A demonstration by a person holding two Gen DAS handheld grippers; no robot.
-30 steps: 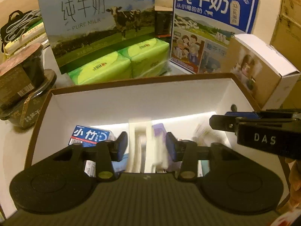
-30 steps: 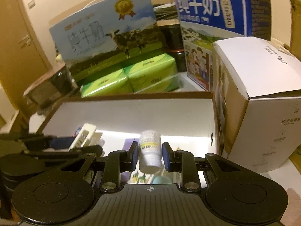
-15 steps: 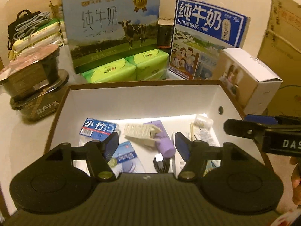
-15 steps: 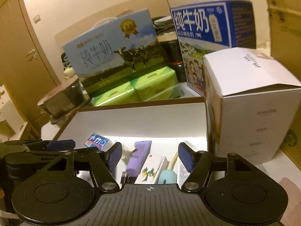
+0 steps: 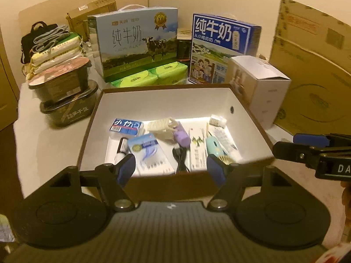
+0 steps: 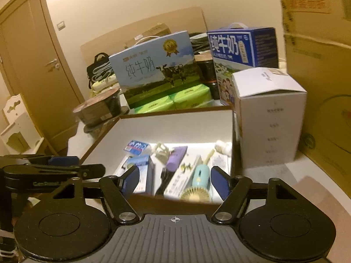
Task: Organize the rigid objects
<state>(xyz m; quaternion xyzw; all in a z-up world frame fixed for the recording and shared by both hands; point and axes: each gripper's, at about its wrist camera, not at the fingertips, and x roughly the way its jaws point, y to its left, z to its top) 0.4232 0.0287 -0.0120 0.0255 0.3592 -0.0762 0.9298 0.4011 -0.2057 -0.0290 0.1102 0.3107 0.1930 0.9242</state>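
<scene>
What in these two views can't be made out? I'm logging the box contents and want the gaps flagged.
- Left wrist view: the open left gripper and brown box wall hide the lower ends of the black cable and white carton.
- Right wrist view: round bristled brush head blurred.
- Both views: carton print too small.

Both wrist views above near rim (shared brown box [image 5: 252, 118]).

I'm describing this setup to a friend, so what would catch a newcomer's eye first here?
First, the open brown box in the middle, its white inside lit and strewn with small things such as a purple tube and a teal brush. Behind it stand two big milk cartons, pale blue and dark blue. Both grippers, left and right, are open.
</scene>
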